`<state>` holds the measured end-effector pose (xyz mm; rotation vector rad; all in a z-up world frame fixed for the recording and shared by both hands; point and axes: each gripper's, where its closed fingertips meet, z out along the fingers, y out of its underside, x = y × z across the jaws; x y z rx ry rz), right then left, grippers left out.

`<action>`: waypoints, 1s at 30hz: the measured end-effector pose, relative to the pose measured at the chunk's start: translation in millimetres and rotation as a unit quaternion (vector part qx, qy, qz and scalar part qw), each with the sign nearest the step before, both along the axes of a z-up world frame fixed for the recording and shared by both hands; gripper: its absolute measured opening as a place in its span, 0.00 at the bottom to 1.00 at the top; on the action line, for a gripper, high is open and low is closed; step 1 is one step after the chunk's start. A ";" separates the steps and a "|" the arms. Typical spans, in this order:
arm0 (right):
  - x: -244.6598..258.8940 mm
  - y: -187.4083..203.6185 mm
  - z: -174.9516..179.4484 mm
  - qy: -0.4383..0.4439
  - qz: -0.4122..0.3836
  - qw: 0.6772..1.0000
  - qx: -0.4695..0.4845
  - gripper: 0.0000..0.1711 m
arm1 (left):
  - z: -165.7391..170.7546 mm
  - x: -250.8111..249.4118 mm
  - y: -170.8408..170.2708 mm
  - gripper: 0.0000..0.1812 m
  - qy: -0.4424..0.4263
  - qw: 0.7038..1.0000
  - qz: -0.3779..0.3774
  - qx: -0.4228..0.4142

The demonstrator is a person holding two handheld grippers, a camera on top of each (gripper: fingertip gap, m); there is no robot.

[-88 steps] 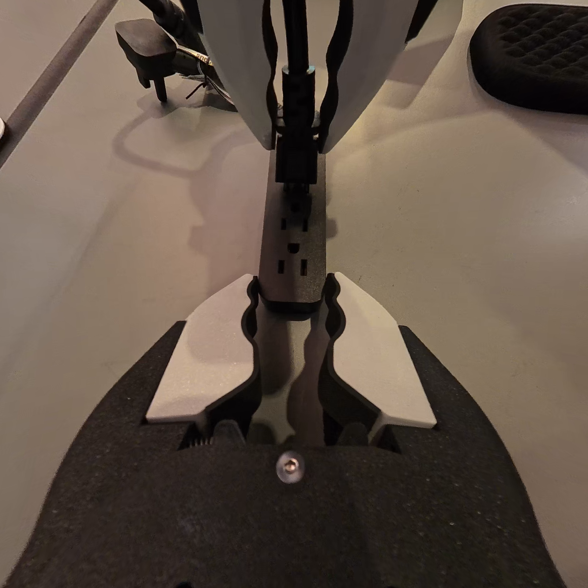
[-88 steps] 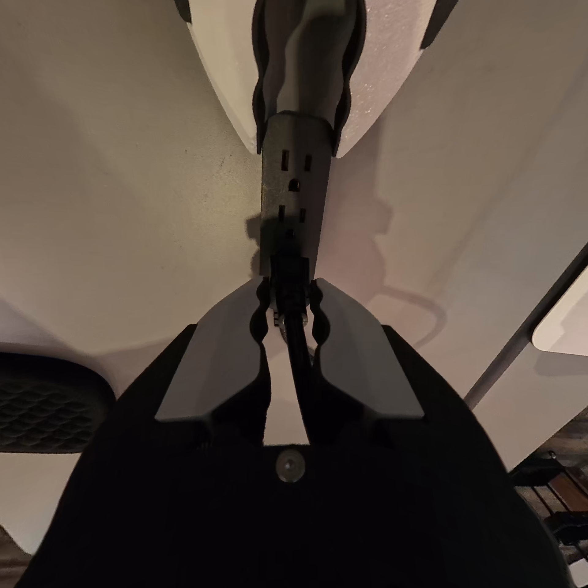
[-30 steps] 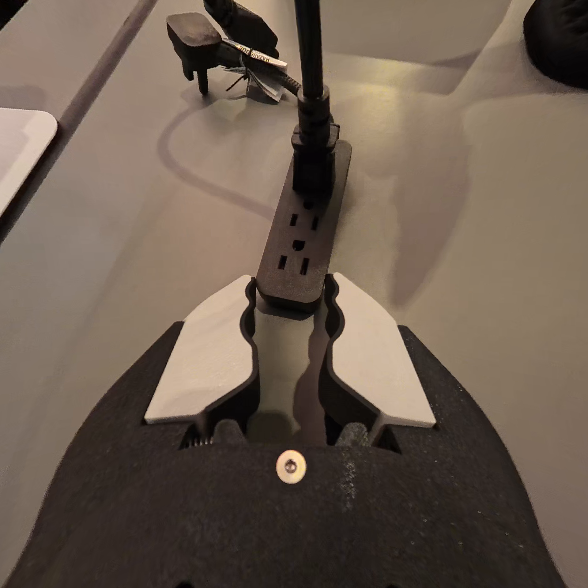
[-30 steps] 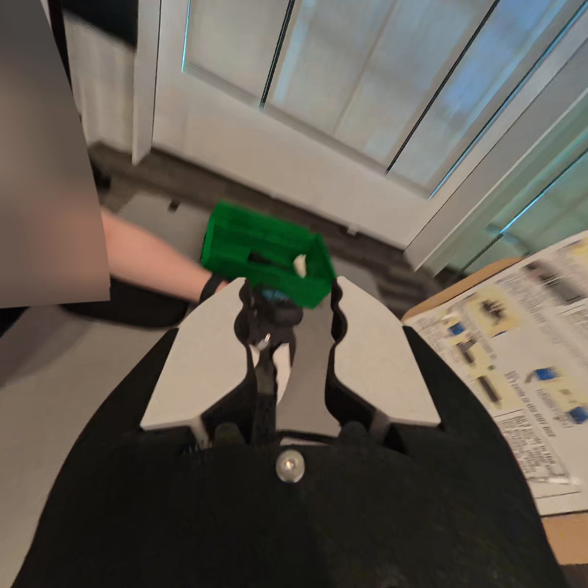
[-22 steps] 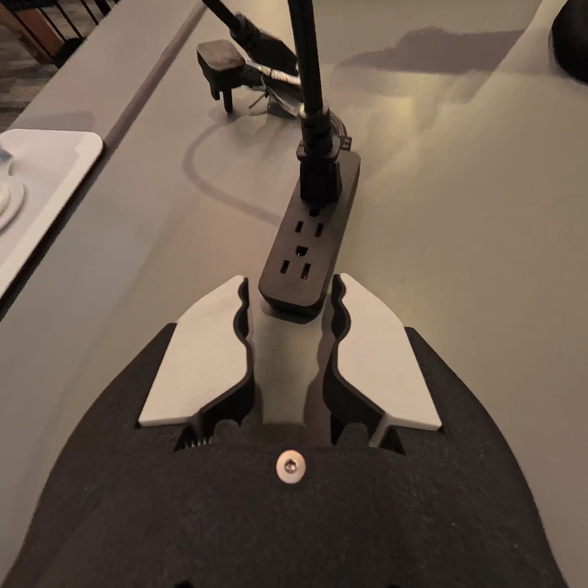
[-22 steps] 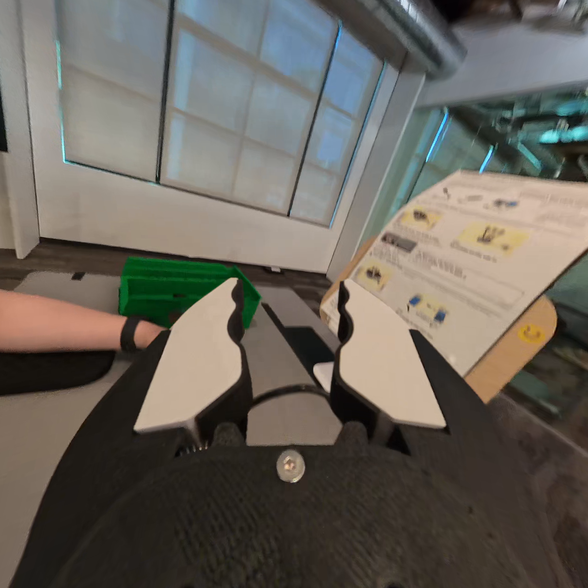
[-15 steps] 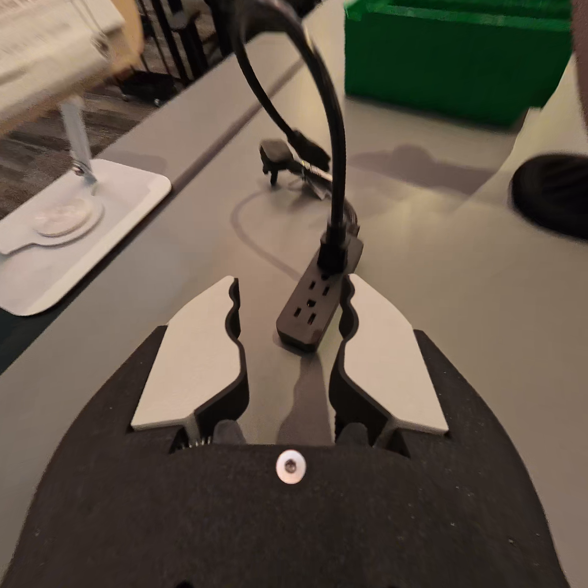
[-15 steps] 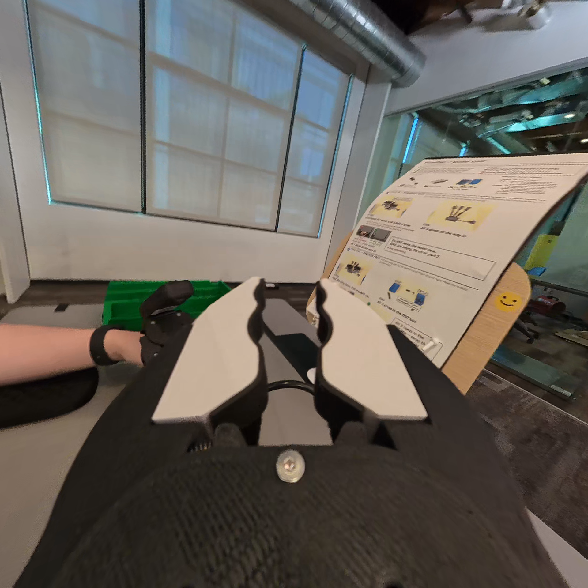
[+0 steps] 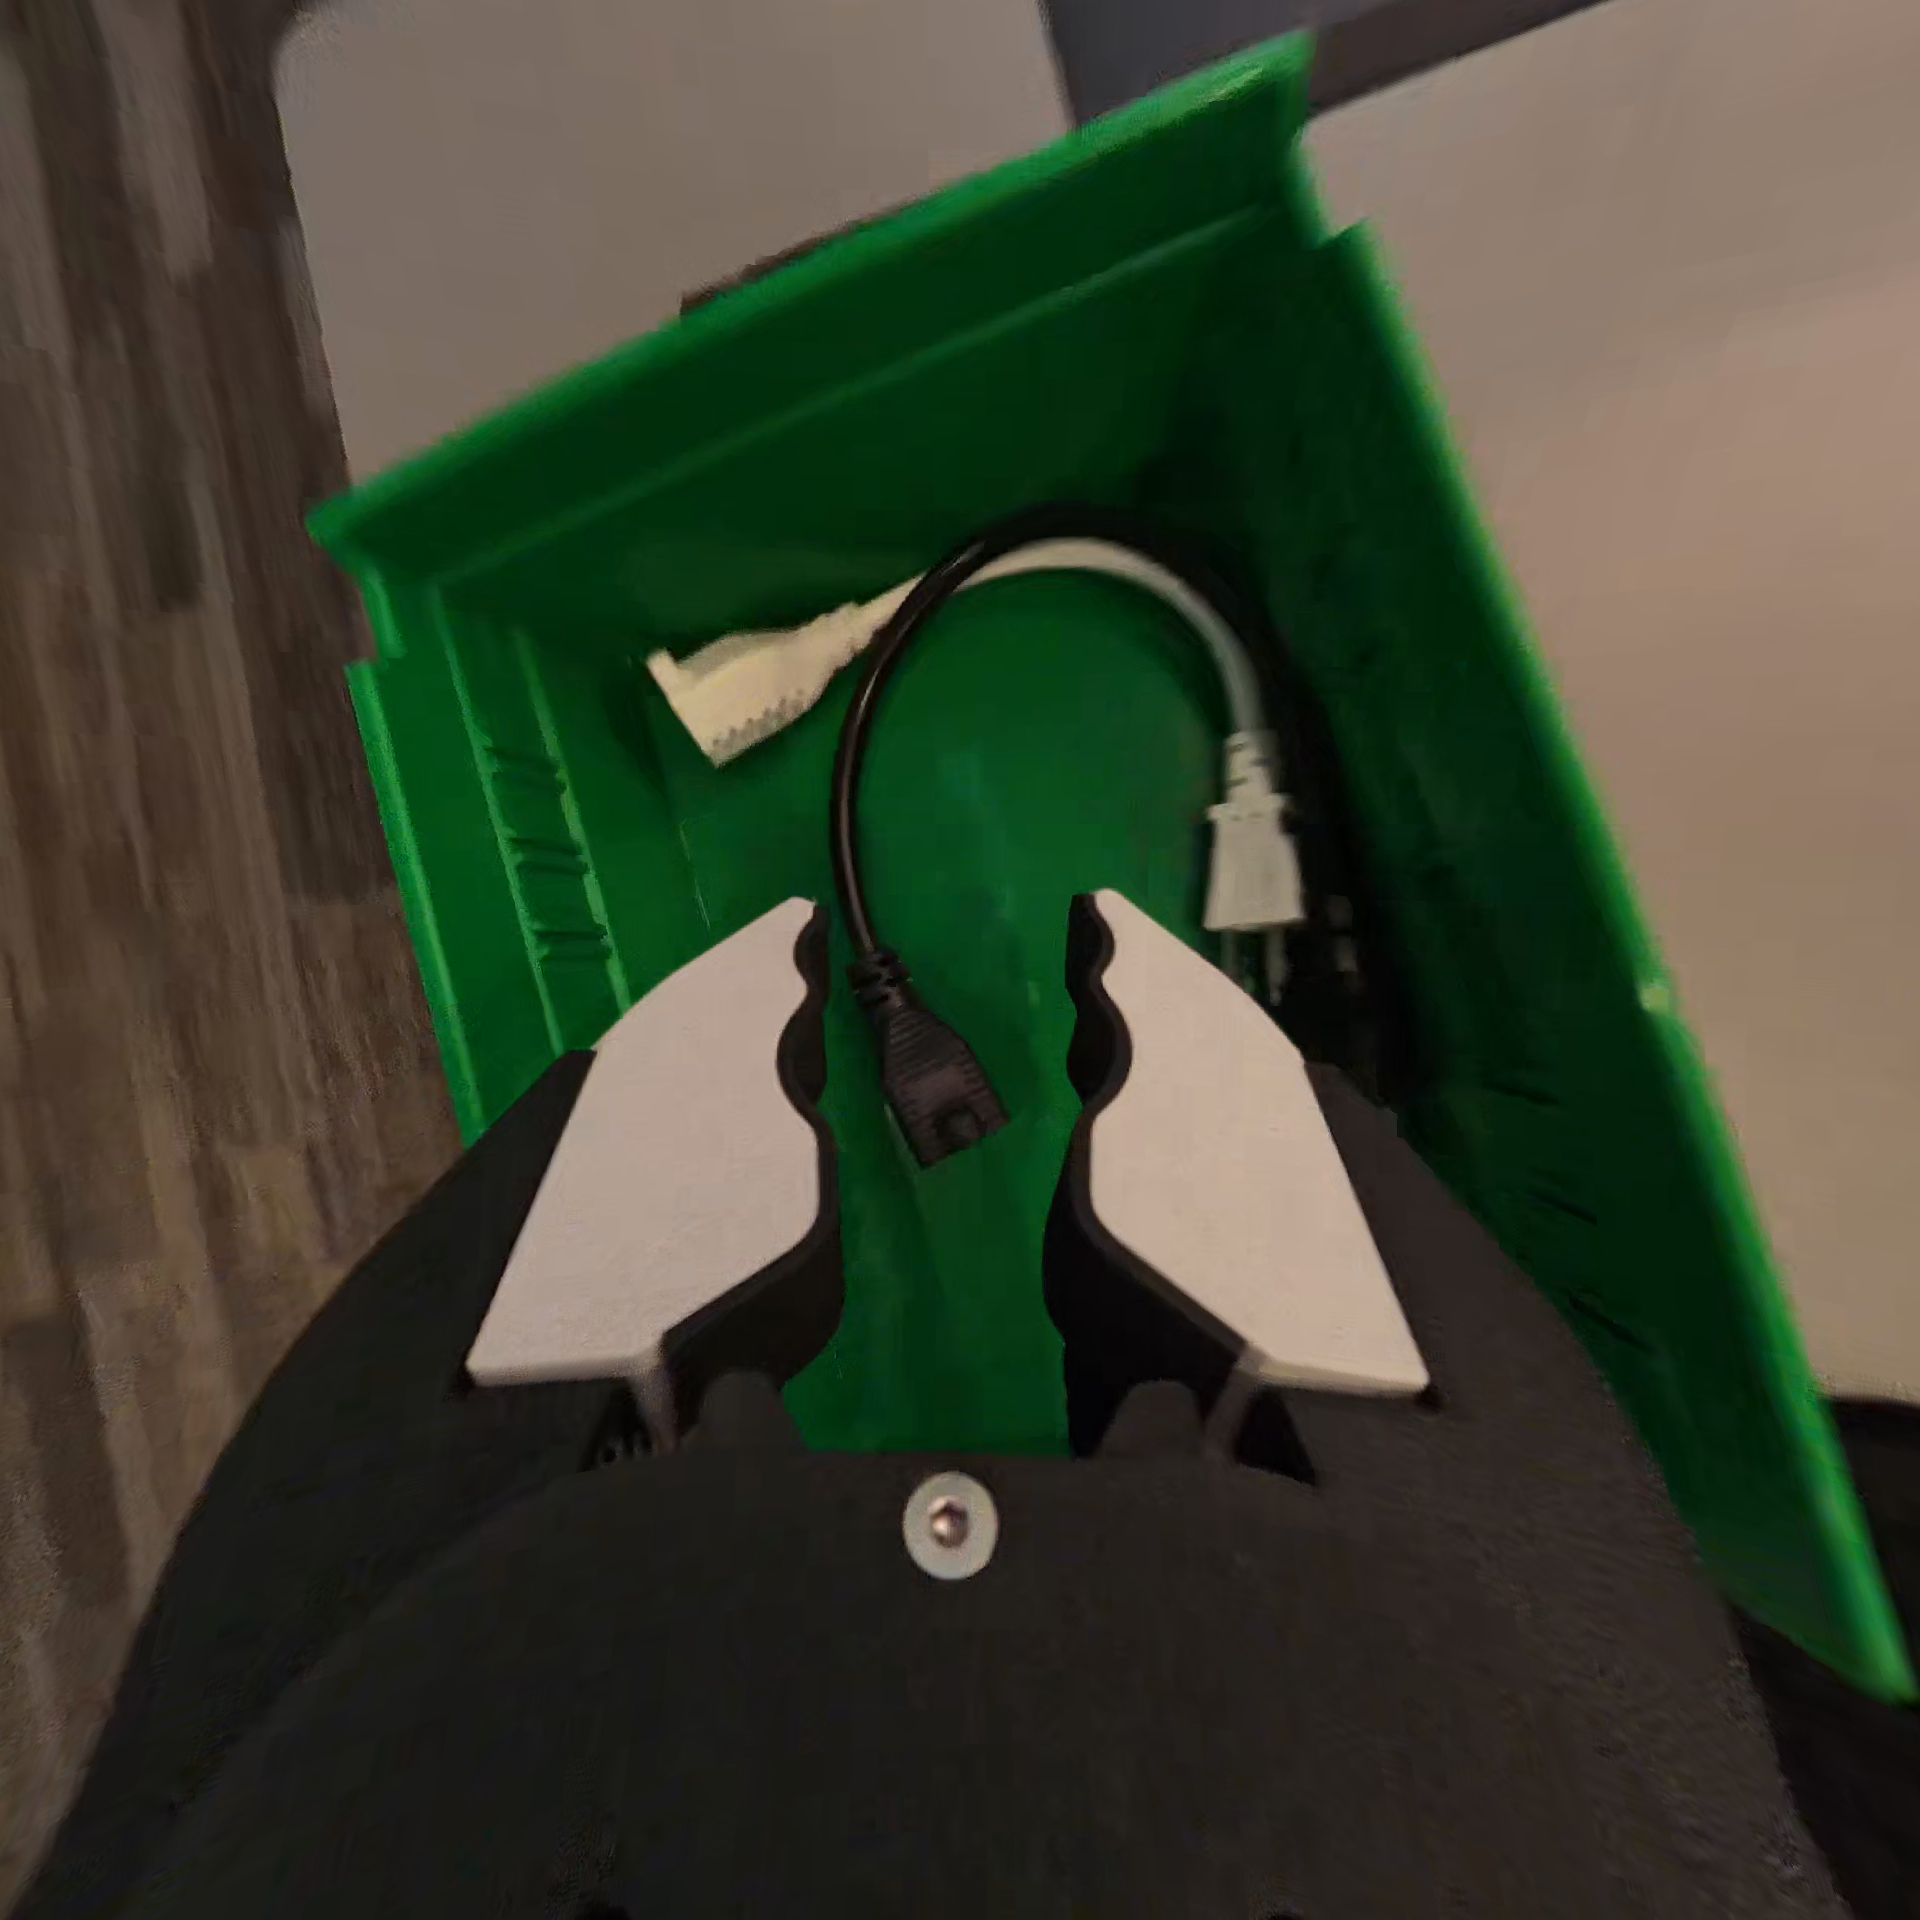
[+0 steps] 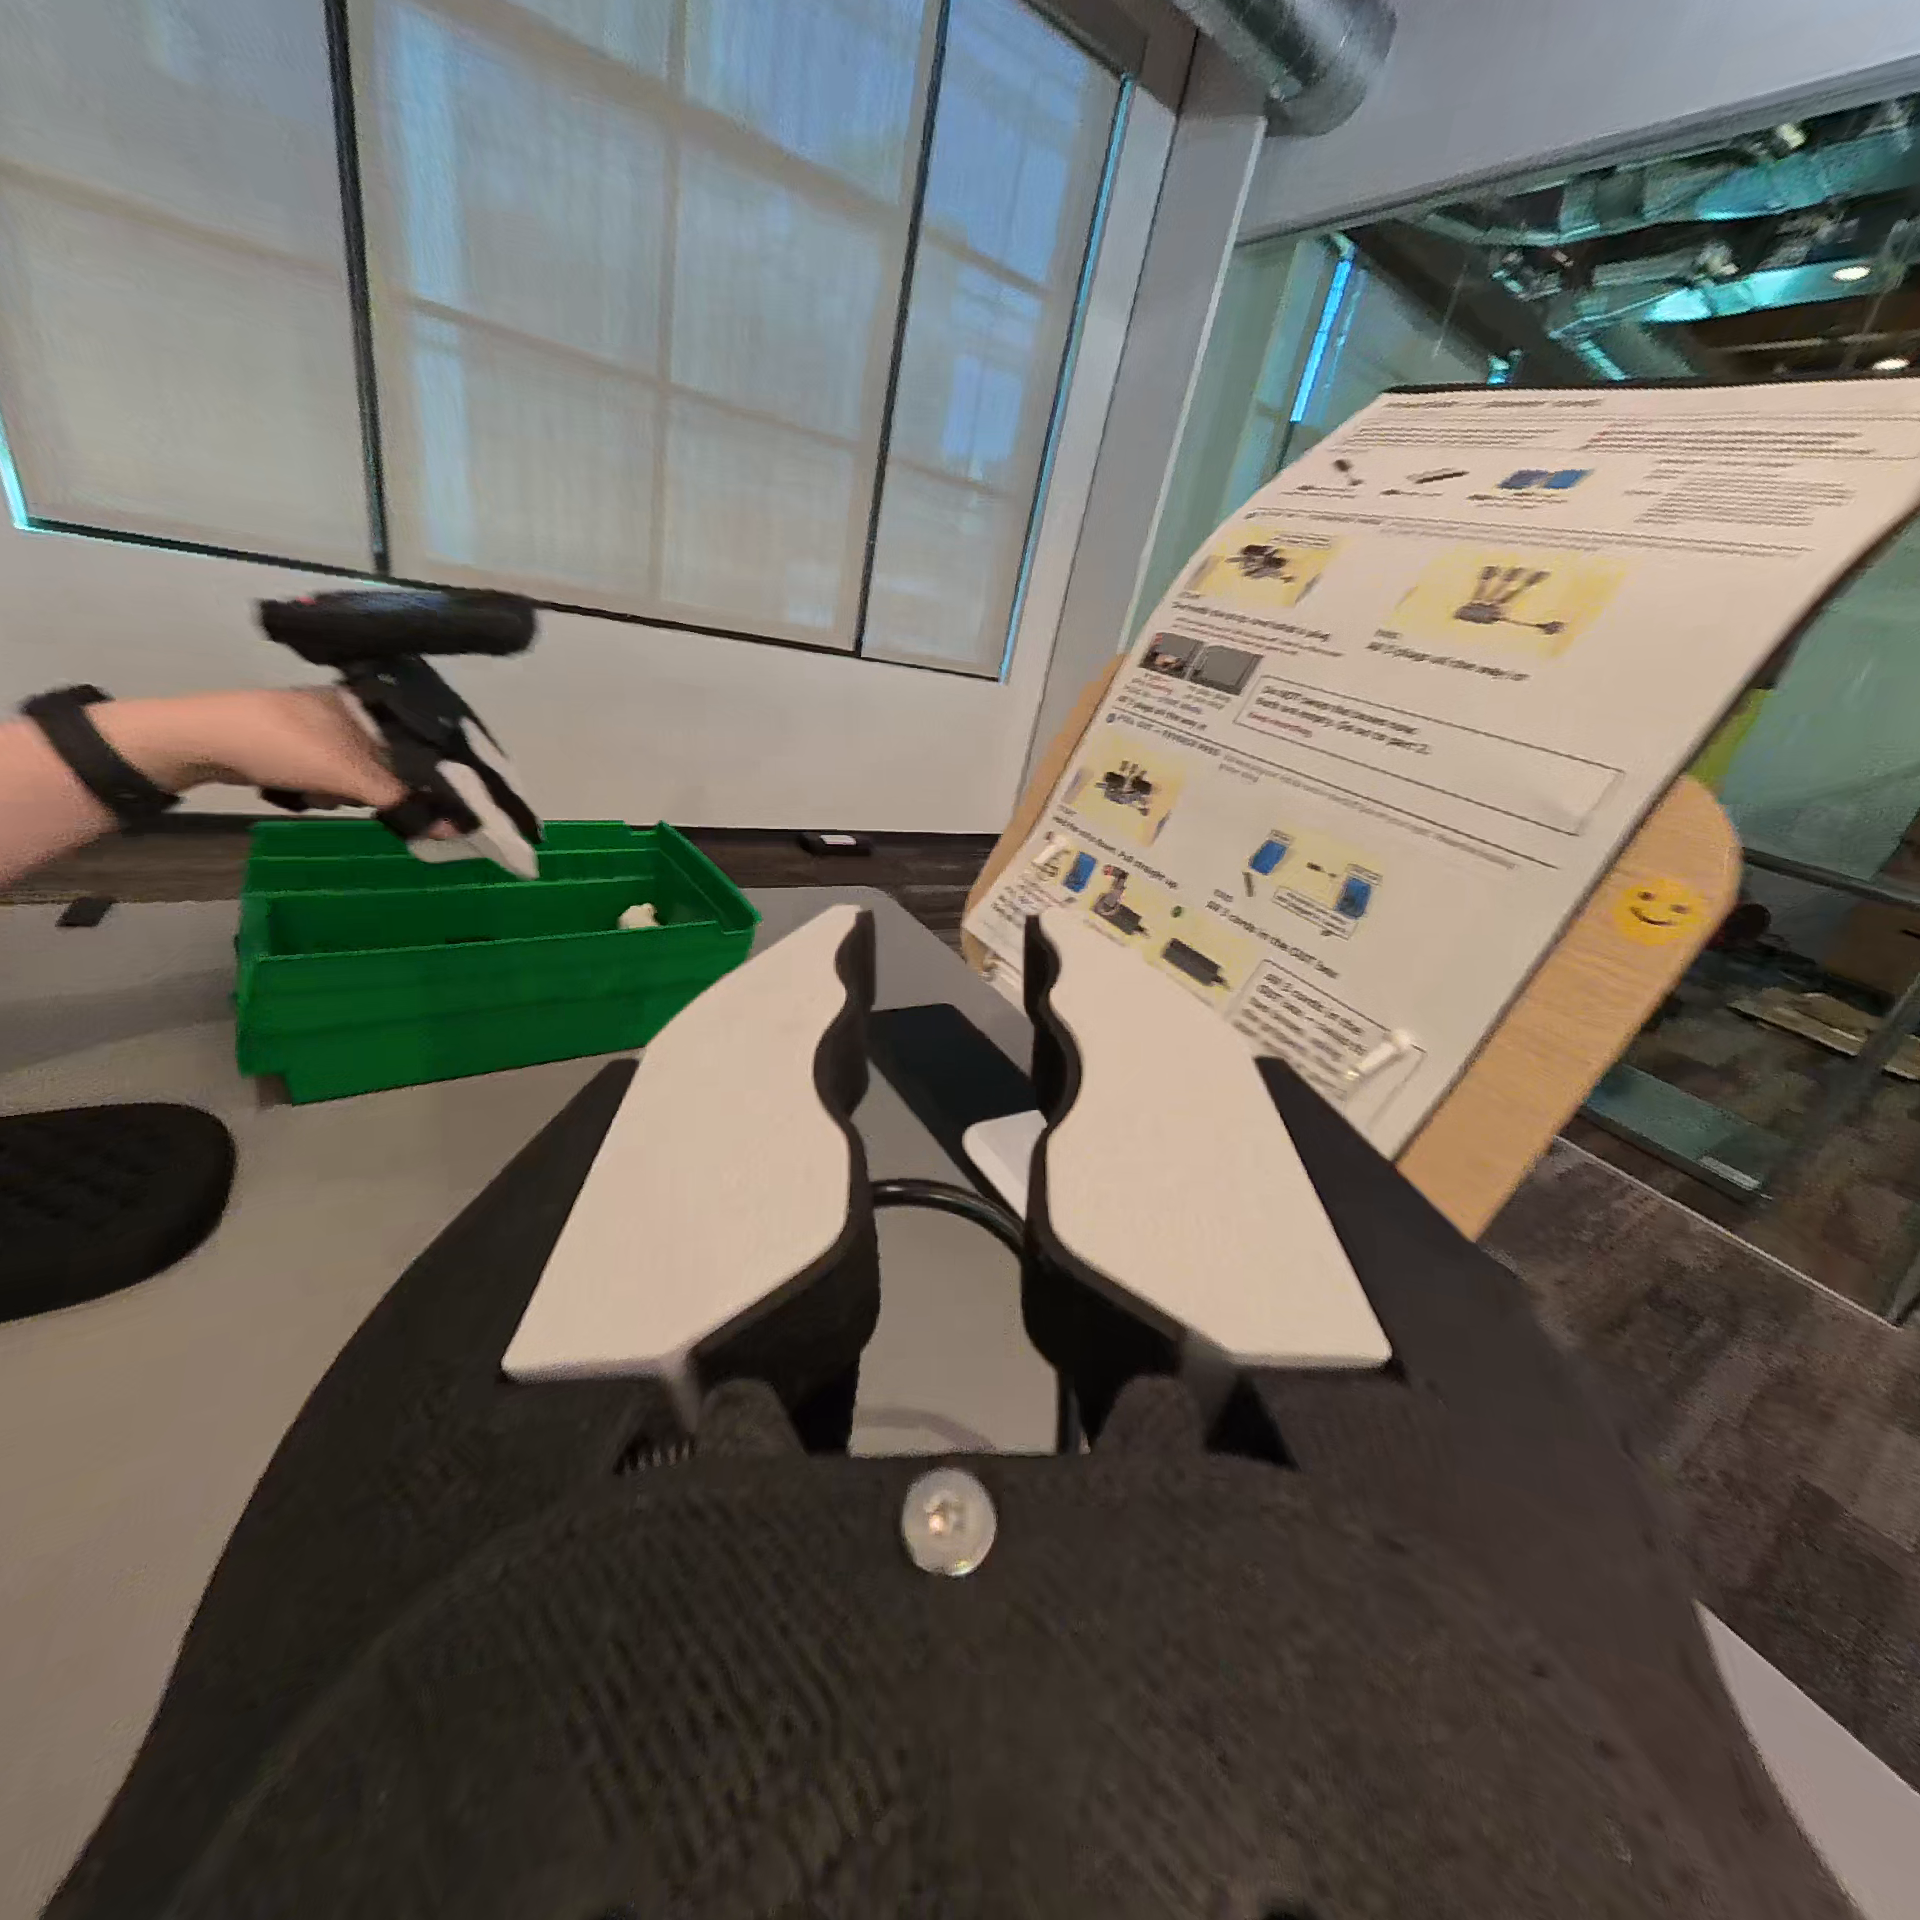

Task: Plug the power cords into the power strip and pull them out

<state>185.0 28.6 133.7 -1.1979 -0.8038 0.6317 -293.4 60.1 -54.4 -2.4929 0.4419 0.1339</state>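
My left gripper (image 9: 948, 909) is open and points down into the green bin (image 9: 1455, 727). A black power cord lies in the bin, and its connector end (image 9: 930, 1081) lies between my open fingers, not gripped. A white cord's plug (image 9: 1252, 842) lies to the right in the bin. My right gripper (image 10: 945, 925) is open and empty, held above the table. Between its fingers I see a black cable loop (image 10: 956, 1195) and a black bar (image 10: 935, 1049) that looks like the power strip. The left gripper (image 10: 468, 821) also shows in the right wrist view, over the green bin (image 10: 468, 987).
A white paper tag (image 9: 748, 675) lies in the bin's far corner. A tilted instruction board (image 10: 1455, 779) stands at the right on a white base (image 10: 1003, 1143). A black pad (image 10: 94, 1195) lies on the grey table (image 10: 312, 1351) at the left. Windows are behind. There is about 50 cm between the tips of the two grippers.
My left gripper has left the power strip, opened and moved over the green bin. My right gripper has let go of a black piece, swung up and right, and spread a little.
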 end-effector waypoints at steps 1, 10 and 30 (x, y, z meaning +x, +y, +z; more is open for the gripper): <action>-7.0 -1.5 -1.2 -0.007 0.007 1.000 0.001 0.16 | -12.5 -6.8 3.0 0.24 -0.006 1.000 0.016 -0.016; -22.6 6.6 -24.6 -0.109 -0.033 0.993 0.010 0.18 | -63.3 -19.5 -10.0 0.28 0.017 0.992 0.060 -0.114; -13.2 17.0 -38.2 -0.112 -0.034 0.993 -0.013 0.18 | -86.4 -76.4 92.1 0.21 0.436 0.835 -0.306 -0.138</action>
